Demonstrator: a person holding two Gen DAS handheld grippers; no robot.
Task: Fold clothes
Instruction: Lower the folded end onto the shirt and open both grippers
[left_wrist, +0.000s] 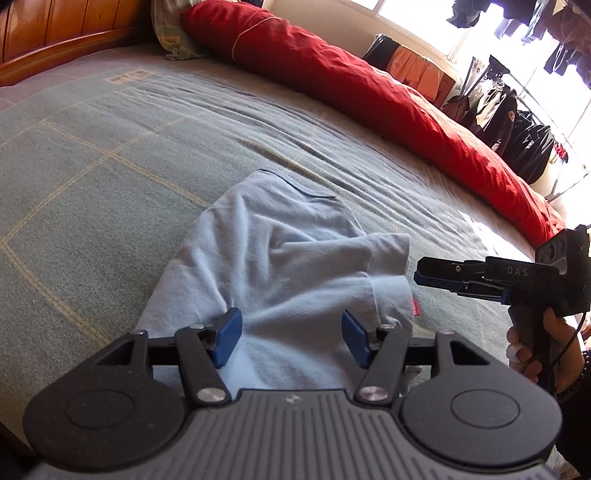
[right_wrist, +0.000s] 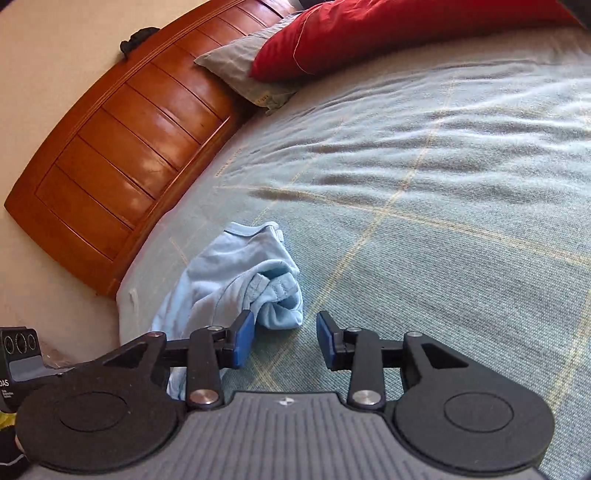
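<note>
The left gripper (left_wrist: 291, 338) hovered over the near end of the light blue shirt (left_wrist: 280, 266), its blue pads (left_wrist: 227, 336) spread apart with cloth showing between them but not pinched; nothing was gripped. The shirt lay rumpled and partly folded on the grey-green bedspread (left_wrist: 110, 155), well short of the long red duvet (left_wrist: 351, 85) that ran along the far side of the bed.

To the right of the shirt, the right gripper (left_wrist: 419, 273) pointed sideways at the sleeve edge, just beside it, held by a hand (left_wrist: 535, 350). In its own view the right gripper (right_wrist: 285, 341) had its jaws parted, only bare bedspread between them, its left pad (right_wrist: 242, 341) just beside the shirt's bunched hem (right_wrist: 277, 295); whether it touched the cloth could not be told.

White letters "DAS" (left_wrist: 517, 271) stood on the right gripper's body. A small red tag (left_wrist: 415, 307) poked from the shirt's right edge, its writing too small to read. A pale label (left_wrist: 129, 76) on the bedspread was blurred.
</note>
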